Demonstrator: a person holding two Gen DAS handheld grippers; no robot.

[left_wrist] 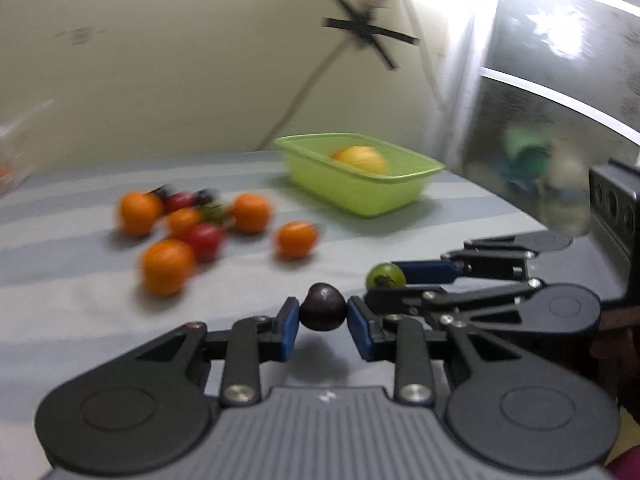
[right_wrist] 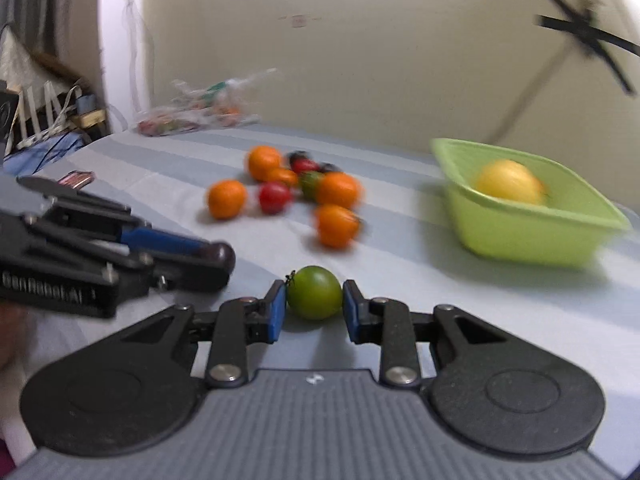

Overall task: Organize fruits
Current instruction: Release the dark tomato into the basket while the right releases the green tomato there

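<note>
My left gripper (left_wrist: 323, 314) is shut on a small dark purple fruit (left_wrist: 323, 306), held just above the striped cloth. In the right wrist view that same gripper (right_wrist: 222, 258) reaches in from the left with the dark fruit (right_wrist: 222, 254) at its tip. My right gripper (right_wrist: 315, 300) is shut on a green tomato (right_wrist: 315, 292); in the left wrist view this gripper (left_wrist: 386, 278) comes in from the right carrying the green tomato (left_wrist: 385, 275). A blurred cluster of oranges (left_wrist: 250, 213) (right_wrist: 338, 190) and red tomatoes (left_wrist: 205, 239) (right_wrist: 274, 197) lies beyond both grippers.
A lime green tub (left_wrist: 362, 196) (right_wrist: 532, 236) with a yellow fruit (left_wrist: 362, 159) (right_wrist: 510, 182) inside sits at the far right of the striped cloth (left_wrist: 80, 280). A crumpled clear bag (right_wrist: 196, 114) lies at the back by the wall. Clutter stands off the table's left edge (right_wrist: 44, 112).
</note>
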